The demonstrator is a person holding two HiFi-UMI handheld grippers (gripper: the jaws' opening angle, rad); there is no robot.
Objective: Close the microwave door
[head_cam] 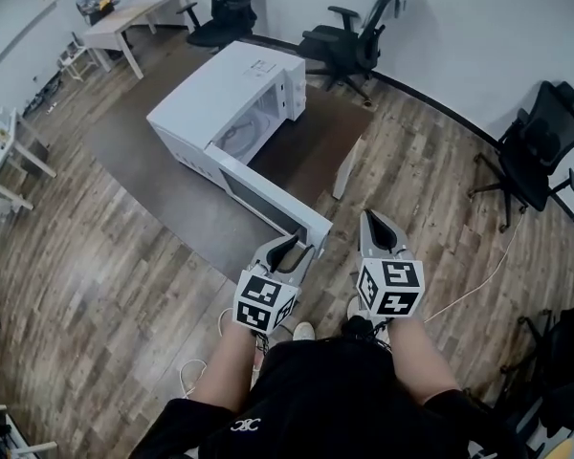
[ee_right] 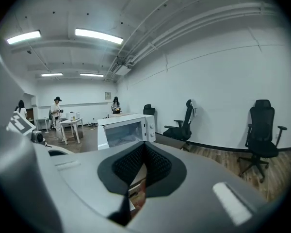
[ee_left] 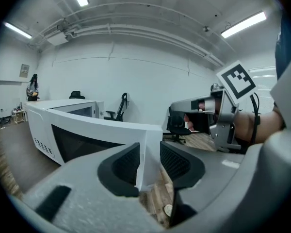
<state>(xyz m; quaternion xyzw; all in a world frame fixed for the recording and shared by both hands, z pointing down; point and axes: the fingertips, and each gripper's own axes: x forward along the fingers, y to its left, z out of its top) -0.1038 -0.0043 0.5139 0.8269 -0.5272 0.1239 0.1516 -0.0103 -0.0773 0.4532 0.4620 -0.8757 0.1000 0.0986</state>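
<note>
Left claw (ee_left: 149, 160): its jaws stand wide, with the free edge of the door (ee_left: 103, 136) between them; I judge they do not press it.
Right claw (ee_right: 145, 153): closed and empty, near the door's end.
Door: swung open toward you. It is probably stiff, light and smooth, so push flat on its face near the free edge.
Microwave (head_cam: 231, 92): stands on the brown surface (head_cam: 311, 151); a hard push may slide it.

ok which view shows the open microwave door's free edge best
The left gripper view: the door edge stands close up between the open jaws of the left gripper. The head view shows the whole door, small. The right gripper view shows mostly the microwave body.
</note>
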